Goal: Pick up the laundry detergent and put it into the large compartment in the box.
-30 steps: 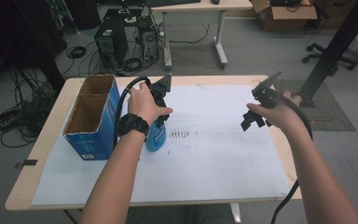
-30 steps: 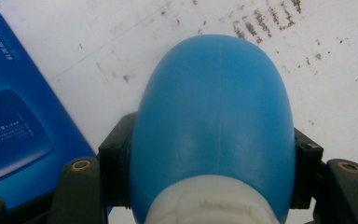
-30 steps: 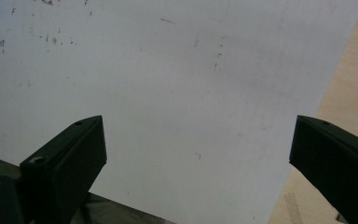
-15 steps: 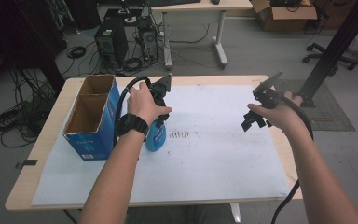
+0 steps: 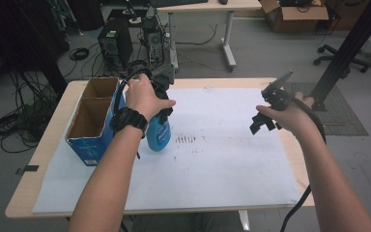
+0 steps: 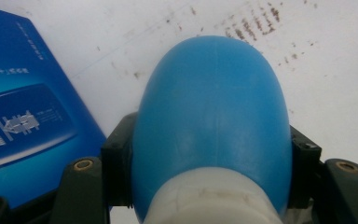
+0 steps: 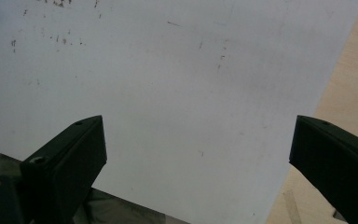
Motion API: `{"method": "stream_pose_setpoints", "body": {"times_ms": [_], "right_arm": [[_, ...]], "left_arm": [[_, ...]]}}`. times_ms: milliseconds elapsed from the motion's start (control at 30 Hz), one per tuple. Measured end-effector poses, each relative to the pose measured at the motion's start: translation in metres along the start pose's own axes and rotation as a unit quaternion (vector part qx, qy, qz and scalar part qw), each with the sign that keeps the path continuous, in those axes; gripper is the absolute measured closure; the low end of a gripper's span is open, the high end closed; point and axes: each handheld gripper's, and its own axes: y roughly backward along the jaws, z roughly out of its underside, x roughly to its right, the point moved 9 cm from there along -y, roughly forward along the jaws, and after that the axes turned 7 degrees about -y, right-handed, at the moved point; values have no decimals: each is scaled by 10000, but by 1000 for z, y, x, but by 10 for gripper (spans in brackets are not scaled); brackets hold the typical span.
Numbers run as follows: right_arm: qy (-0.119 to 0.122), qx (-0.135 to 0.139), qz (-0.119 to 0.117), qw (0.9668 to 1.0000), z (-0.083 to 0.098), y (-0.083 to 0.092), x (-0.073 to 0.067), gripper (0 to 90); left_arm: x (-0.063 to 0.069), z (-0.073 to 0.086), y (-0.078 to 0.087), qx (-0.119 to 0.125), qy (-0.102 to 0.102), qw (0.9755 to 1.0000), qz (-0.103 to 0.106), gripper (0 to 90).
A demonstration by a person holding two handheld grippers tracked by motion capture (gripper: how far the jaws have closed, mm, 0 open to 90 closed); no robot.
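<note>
**Fig.: L gripper clamped on blue bottle; R gripper wide open above sheet**

High view: a wooden table (image 5: pixel 38 164) carries a large white paper sheet (image 5: pixel 222 174) covering most of its top. A tall blue cardboard box w/ two open compartments (image 5: pixel 89 121) stands near the table's left edge, toward the far-left corner. Just right of the box, very near or touching it, a blue rounded plastic bottle w/ white neck (image 5: pixel 158 135) stands upright on the sheet. The left gripper (image 5: pixel 162 92), held in the left hand (image 5: pixel 145 96), grips the bottle from above at its upper part. Dark speckle marks (image 5: pixel 186 140) lie on the sheet just right of the bottle.

Left gripper view: bottle (image 6: pixel 214 126) sits squarely between the jaws, one black pad pressed on each flank of the body just below the white neck; jaws closed onto it, no gap seen either side. Blue box (image 6: pixel 23 126) is beside the bottle; whether they touch cannot be told.

The right gripper (image 5: pixel 265 116), in the right hand (image 5: pixel 290 118), hangs above the sheet near the table's right edge, well apart from the bottle. Right gripper view: jaws spread wide, nothing between them; beneath is bare sheet (image 7: pixel 168 93) and a strip of table edge (image 7: pixel 349 84).
</note>
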Motion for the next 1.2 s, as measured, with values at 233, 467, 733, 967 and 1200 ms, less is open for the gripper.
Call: {"method": "stream_pose_setpoints", "body": {"times_ms": [233, 467, 733, 967, 1200], "right_arm": [[5, 37, 4, 10000, -2, 5, -3, 38], [43, 65, 13, 10000, -4, 10, -4, 39], [72, 75, -16, 9999, -5, 11, -7, 40], [96, 66, -26, 9999, -6, 11, -8, 39], [86, 37, -17, 10000, -6, 9, -8, 39]], "left_arm": [[-3, -3, 29, 93, 35, 9999, -80, 372], [-10, -3, 61, 260, 149, 9995, -89, 372], [-26, 4, 97, 465, 440, 9979, -109, 373], [-44, 14, 119, 538, 780, 9954, -160, 373], [-68, 28, 134, 659, 1196, 9905, -160, 373]]}}
